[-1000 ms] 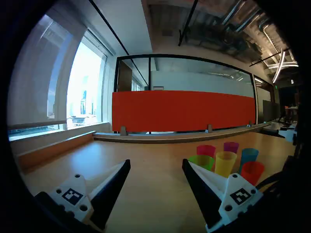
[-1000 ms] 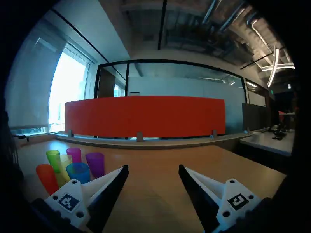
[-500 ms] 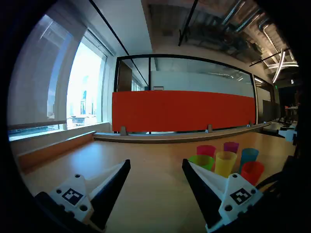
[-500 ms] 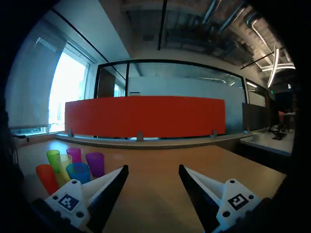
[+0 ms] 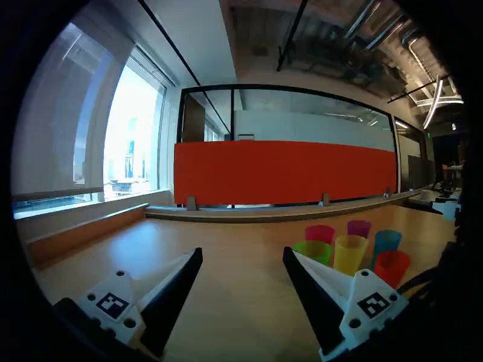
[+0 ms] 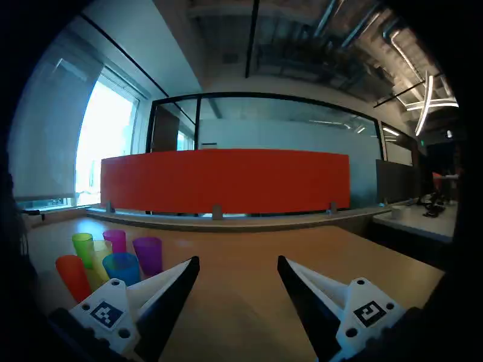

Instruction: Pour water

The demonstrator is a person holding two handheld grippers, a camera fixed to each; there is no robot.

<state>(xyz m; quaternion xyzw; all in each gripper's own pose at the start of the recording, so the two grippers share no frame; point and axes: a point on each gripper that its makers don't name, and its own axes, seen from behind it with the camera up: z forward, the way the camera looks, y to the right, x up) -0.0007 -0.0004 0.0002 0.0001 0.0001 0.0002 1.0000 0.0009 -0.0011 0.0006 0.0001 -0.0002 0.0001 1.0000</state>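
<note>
left gripper view, cups (image 5: 350, 253) just right of hand-held gripper (image 5: 242, 251)

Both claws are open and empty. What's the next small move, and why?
Probably swing the left claw right to line up on the green cup: it is open and empty, and the cups stand just to its right. Which cup holds water, I cannot tell.

Cups (image 5: 350, 253) are green, yellow, pink, purple, blue and orange-red.
</note>
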